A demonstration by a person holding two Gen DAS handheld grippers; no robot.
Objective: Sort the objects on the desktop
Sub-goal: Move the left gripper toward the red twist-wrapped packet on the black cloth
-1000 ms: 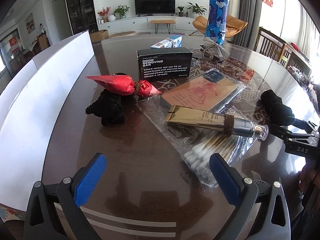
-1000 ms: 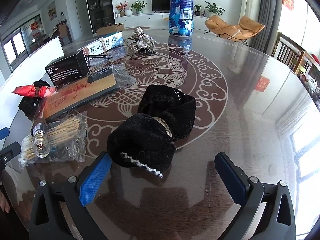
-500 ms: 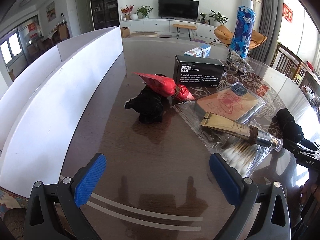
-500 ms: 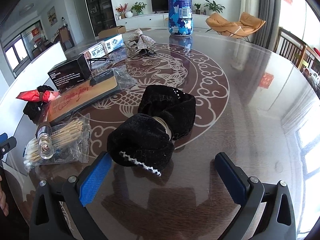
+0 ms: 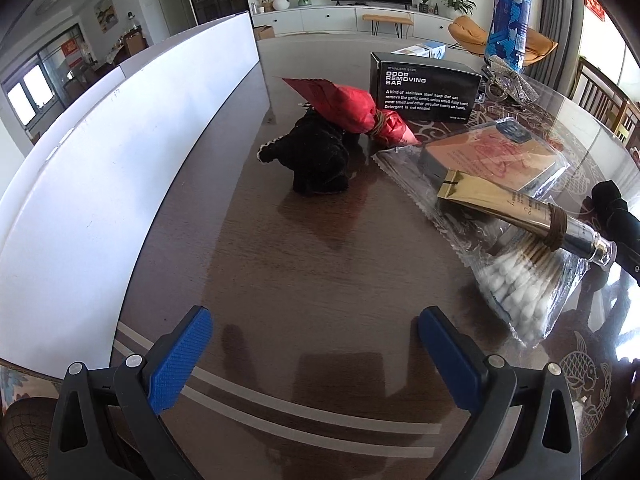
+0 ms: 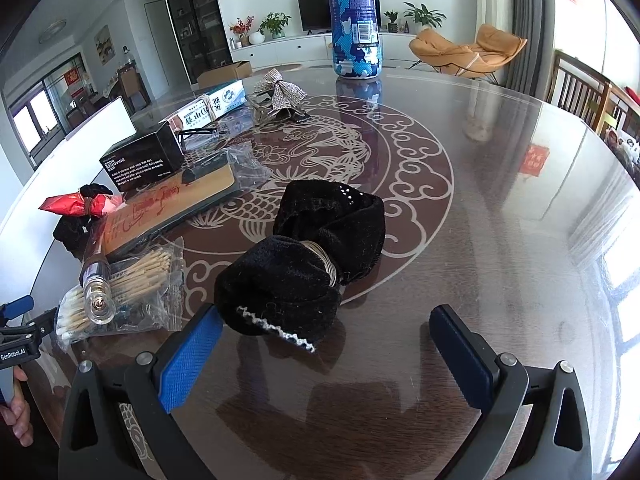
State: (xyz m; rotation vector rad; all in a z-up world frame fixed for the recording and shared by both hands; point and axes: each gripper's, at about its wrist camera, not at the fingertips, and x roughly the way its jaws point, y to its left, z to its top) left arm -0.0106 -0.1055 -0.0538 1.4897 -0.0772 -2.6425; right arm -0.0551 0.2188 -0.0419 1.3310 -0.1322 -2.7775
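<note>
My left gripper [image 5: 314,354] is open low over the dark table, with nothing between its blue pads. Ahead of it lie a black velvet bow [image 5: 316,158] under a red bow [image 5: 352,110], a black soap box [image 5: 424,90], a bagged phone case [image 5: 492,156], a gold tube [image 5: 516,206] and a bag of cotton swabs [image 5: 520,292]. My right gripper [image 6: 326,350] is open just short of a larger black velvet bow [image 6: 308,264], whose near edge touches the left pad [image 6: 192,356].
A white board [image 5: 120,152] walls the table's left side. At the back stand a blue patterned bottle [image 6: 354,20], a silver bow [image 6: 280,88] and a white-blue box [image 6: 212,106]. A hand [image 6: 16,416] holds the left gripper at the right view's lower left.
The left gripper has swung left toward the white board, so the objects shifted right in its view. The right gripper has edged slightly closer to the black bow.
</note>
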